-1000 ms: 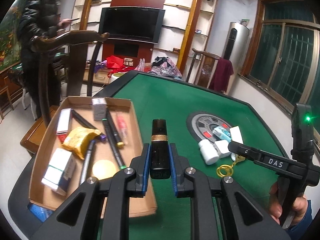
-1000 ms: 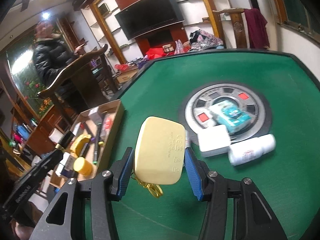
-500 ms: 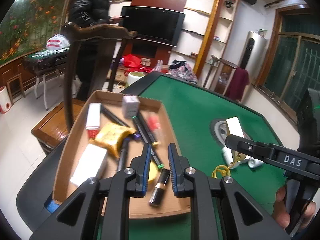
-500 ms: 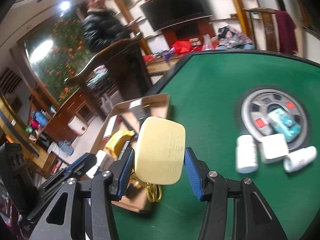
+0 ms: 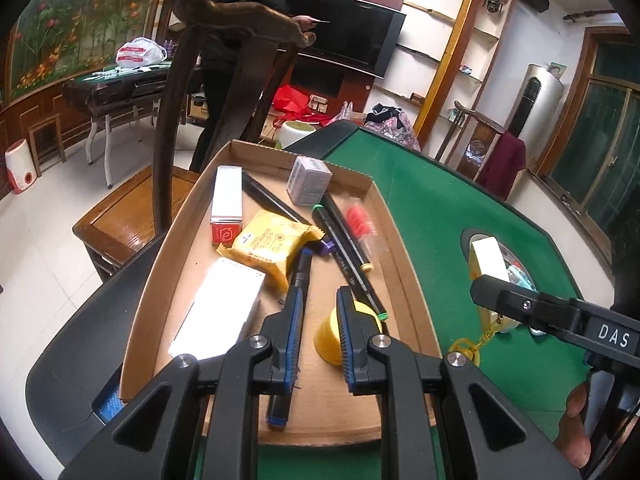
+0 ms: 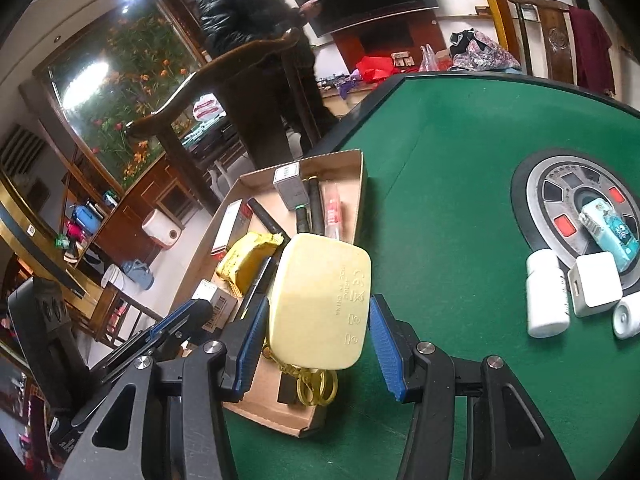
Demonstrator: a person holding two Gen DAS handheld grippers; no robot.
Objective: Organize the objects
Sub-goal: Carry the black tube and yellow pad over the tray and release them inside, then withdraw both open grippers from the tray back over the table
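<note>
Box (image 5: 160,280) sits at the left edge of the green surface (image 6: 440,200), long axis running away from the cameras. In it are a white carton (image 5: 224,312), a yellow packet (image 5: 268,246), a red-ended carton (image 5: 227,200), a grey cube (image 5: 309,181), and pens lying lengthwise.

Left gripper (image 5: 320,300) hangs over the box's near end. Its fingers are narrow, almost closed, with nothing between them. A yellow roll (image 5: 330,340) lies just behind its right finger.

Right gripper (image 6: 316,320) has its fingers clamped on the case (image 6: 320,300). The case is cream and flat, and clear of the surface over the box's near right corner. Its long axis runs along the fingers. The moulded-mark face is toward the right wrist camera. The gold ring (image 6: 314,388) hangs from the near end.

Toward the right edge, well apart from the box:
- A white bottle (image 6: 546,294) lies beside a white block (image 6: 596,284).
- A second bottle (image 6: 628,316) lies just beside the block.
- A teal pack (image 6: 610,234) is on the round hub (image 6: 536,200).
</note>
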